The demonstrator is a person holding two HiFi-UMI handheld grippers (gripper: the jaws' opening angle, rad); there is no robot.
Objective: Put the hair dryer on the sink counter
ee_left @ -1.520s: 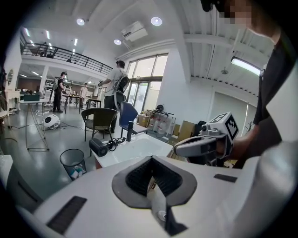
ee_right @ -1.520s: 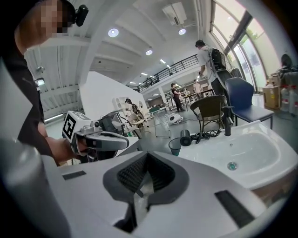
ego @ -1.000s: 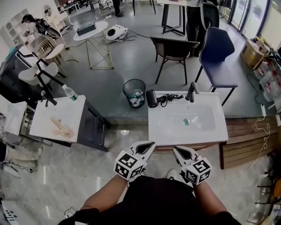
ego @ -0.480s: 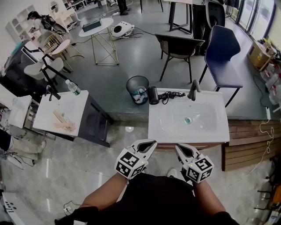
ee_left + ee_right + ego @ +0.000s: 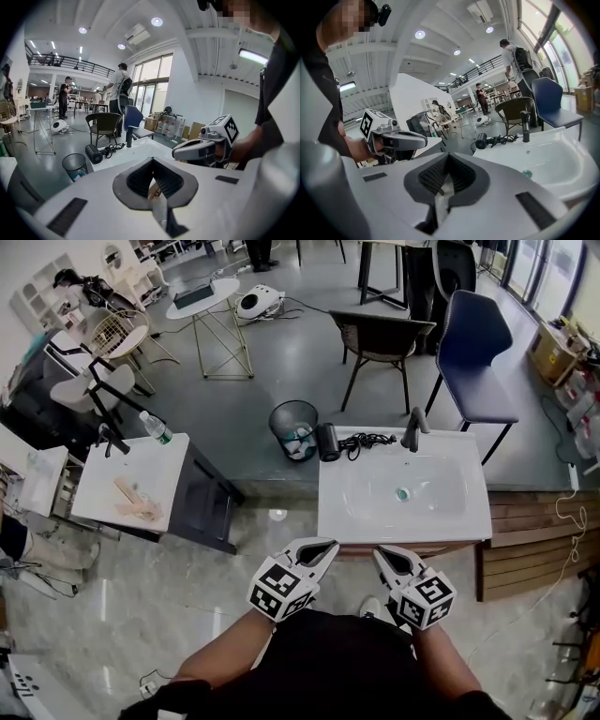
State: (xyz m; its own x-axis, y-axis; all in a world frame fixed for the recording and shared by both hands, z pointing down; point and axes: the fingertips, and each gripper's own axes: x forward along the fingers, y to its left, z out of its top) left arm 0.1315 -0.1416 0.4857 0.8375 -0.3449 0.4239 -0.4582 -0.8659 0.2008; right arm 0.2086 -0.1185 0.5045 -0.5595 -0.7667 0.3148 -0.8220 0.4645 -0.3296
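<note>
Item: hair dryer (image 5: 326, 442), lying on the far left corner of the sink bench (image 5: 342, 521), cord (image 5: 367, 442) bunched beside it toward the tap (image 5: 411, 432); placement looks complete.
Tools: left hand-held gripper (image 5: 323, 546) and right hand-held gripper (image 5: 382, 553), both clenched, empty, held close to the person, short of the bench; probably idle, nothing left to carry.

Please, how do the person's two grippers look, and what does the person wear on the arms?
The left gripper and right gripper are alike: white pointed shells with dark grey ribbed pads inside the jaws. Each carries a white cube with black square markers. The person wears a black top.
</note>
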